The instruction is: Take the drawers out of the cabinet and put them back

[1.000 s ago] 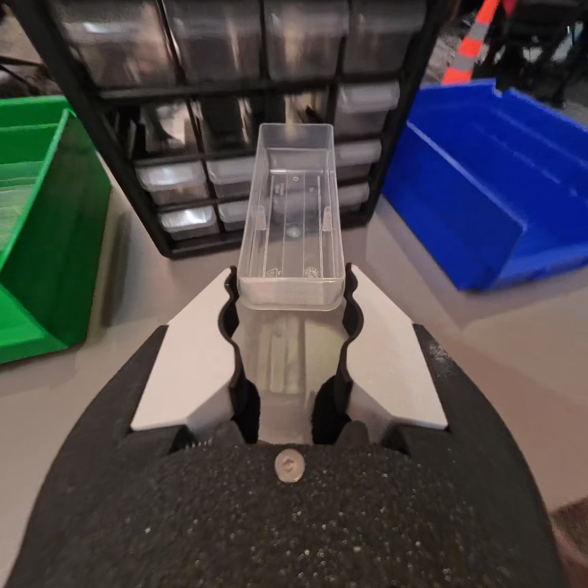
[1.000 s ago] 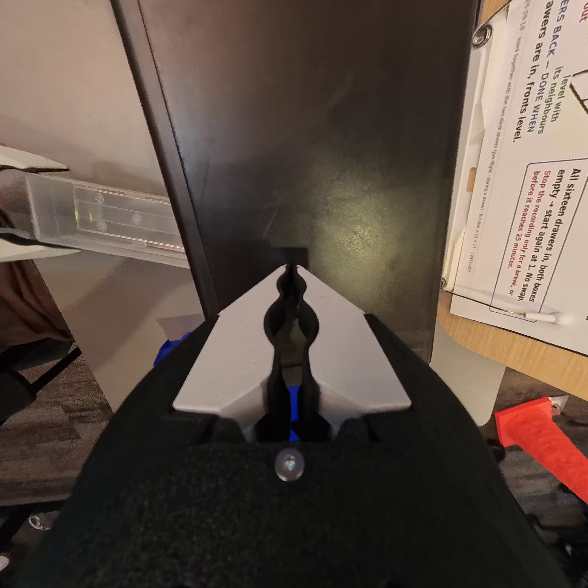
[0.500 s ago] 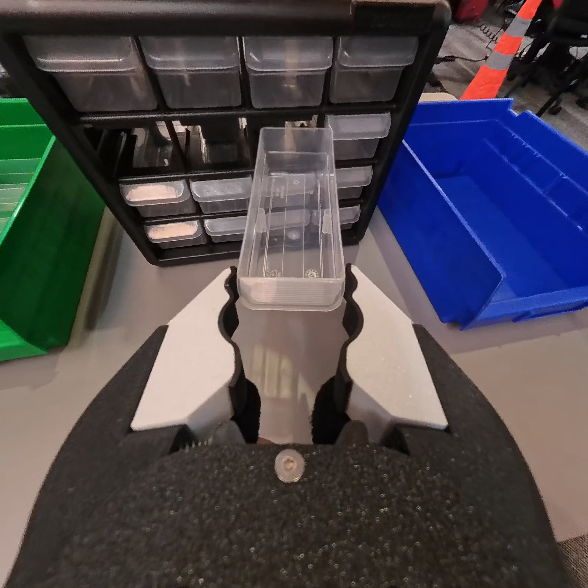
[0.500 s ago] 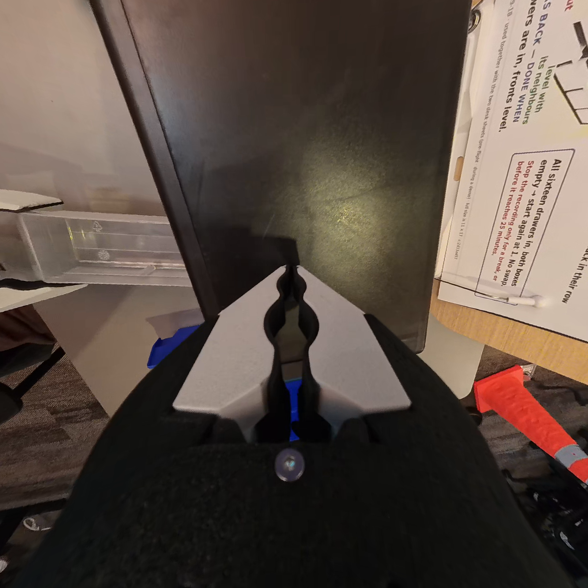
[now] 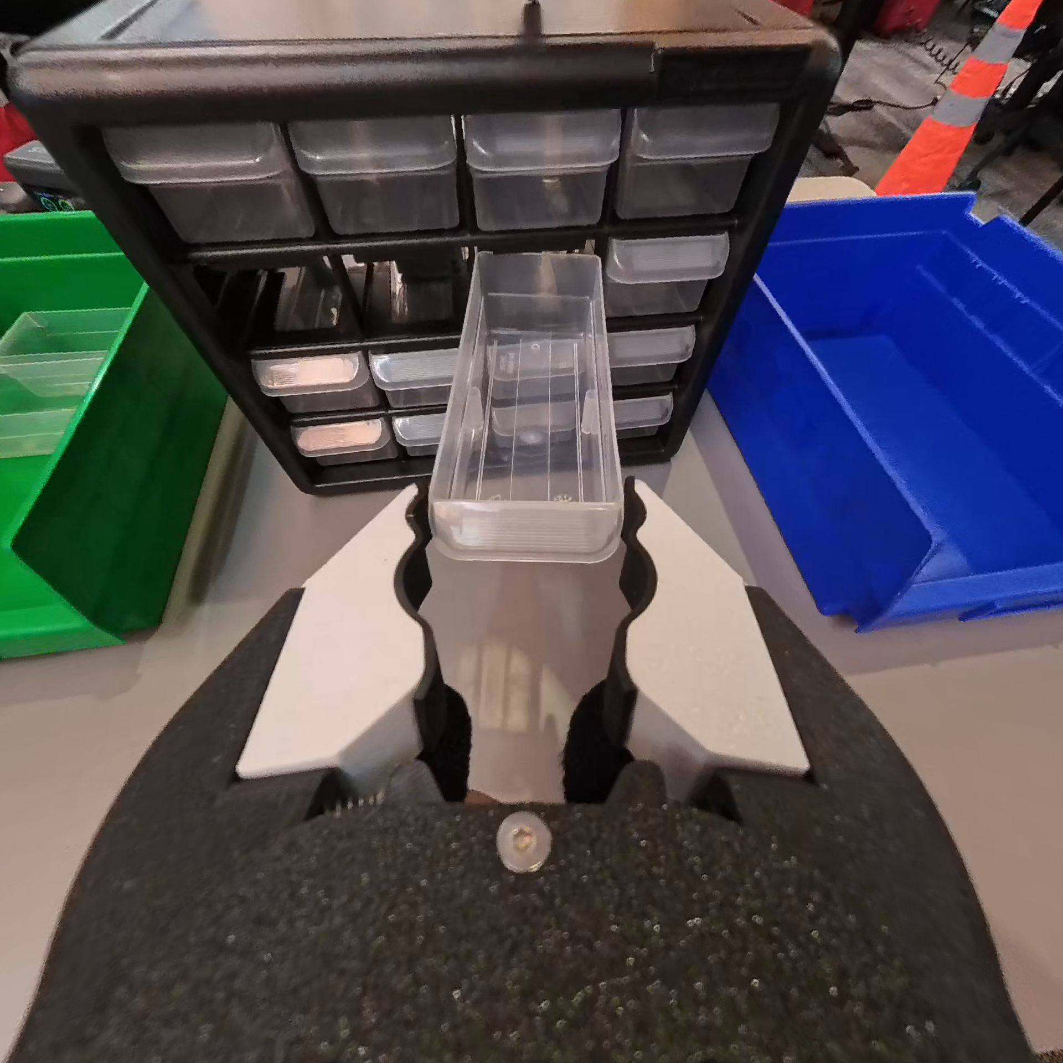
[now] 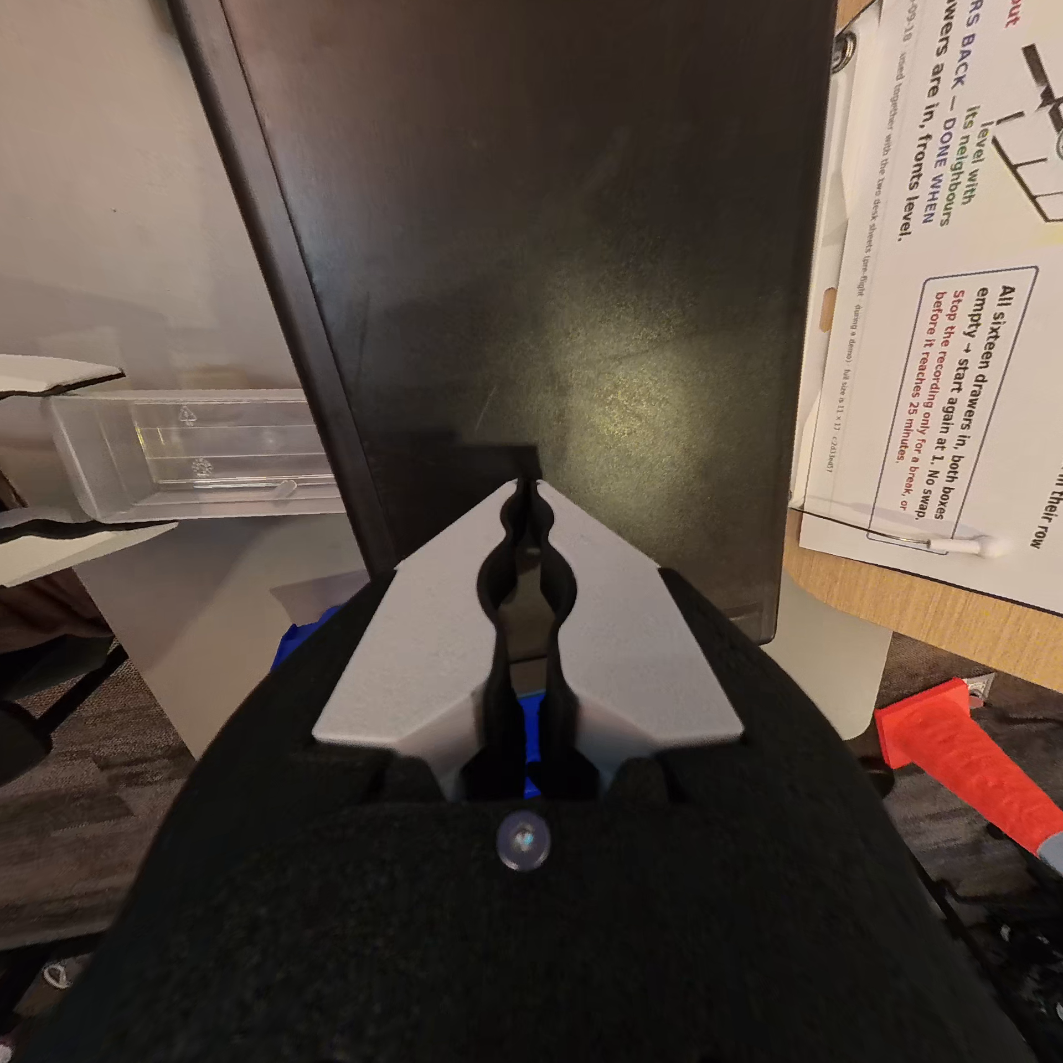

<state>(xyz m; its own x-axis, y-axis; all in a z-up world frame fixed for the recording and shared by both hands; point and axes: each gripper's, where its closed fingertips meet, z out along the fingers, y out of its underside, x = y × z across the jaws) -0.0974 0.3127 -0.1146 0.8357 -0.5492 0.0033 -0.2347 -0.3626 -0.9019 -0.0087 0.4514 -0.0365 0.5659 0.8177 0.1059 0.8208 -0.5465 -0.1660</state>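
My left gripper [image 5: 524, 517] is shut on a clear plastic drawer [image 5: 529, 414], gripping its near end, and holds it level above the table. The drawer's far end points into the second row of the black cabinet [image 5: 425, 75], where three slots stand empty. The other rows hold clear drawers. My right gripper [image 6: 526, 486] is shut and empty, its tips against the cabinet's dark side panel [image 6: 546, 259]. The held drawer [image 6: 190, 454] and a left finger [image 6: 63, 374] show at the left of the right wrist view.
A green bin [image 5: 115, 489] holding clear drawers [image 5: 52, 368] stands left of the cabinet. A blue bin [image 5: 897, 431] stands to its right. An orange cone [image 5: 966, 103] is behind. In the right wrist view a printed sheet [image 6: 949, 287] lies on a wooden desk and an orange cone [image 6: 966, 771] lies on the floor.
My left gripper has risen with the drawer, so the cabinet's top now shows. The drawer has levelled out in the right wrist view. The right gripper has barely moved.
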